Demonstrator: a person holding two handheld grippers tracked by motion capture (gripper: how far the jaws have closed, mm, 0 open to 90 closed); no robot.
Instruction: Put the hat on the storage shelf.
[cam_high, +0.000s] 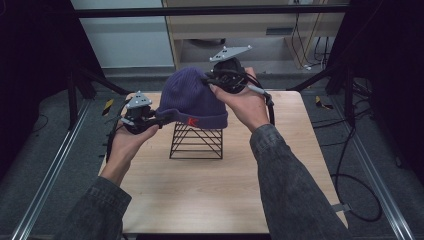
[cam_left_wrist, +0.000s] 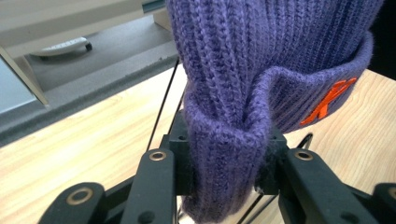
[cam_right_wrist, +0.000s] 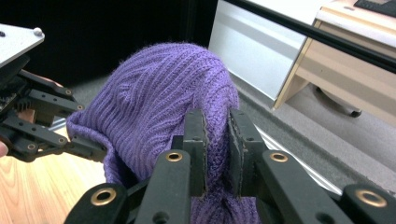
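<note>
A purple knit beanie (cam_high: 192, 97) with an orange logo on its cuff rests on top of a black wire stand (cam_high: 196, 141) in the middle of the wooden table (cam_high: 210, 190). My left gripper (cam_high: 159, 119) is shut on the folded cuff at the hat's left edge; in the left gripper view the cuff (cam_left_wrist: 229, 154) is pinched between the jaws. My right gripper (cam_high: 209, 80) is shut on a fold of knit (cam_right_wrist: 217, 154) at the hat's upper right side. In the right gripper view the left gripper (cam_right_wrist: 88, 147) holds the cuff at the left.
The wire stand stands under the hat with bare table in front of it and at both sides. Beyond the far table edge are a grey floor, a light wooden desk (cam_high: 240, 25) and dark frame legs. Cables (cam_high: 350, 165) lie on the floor at the right.
</note>
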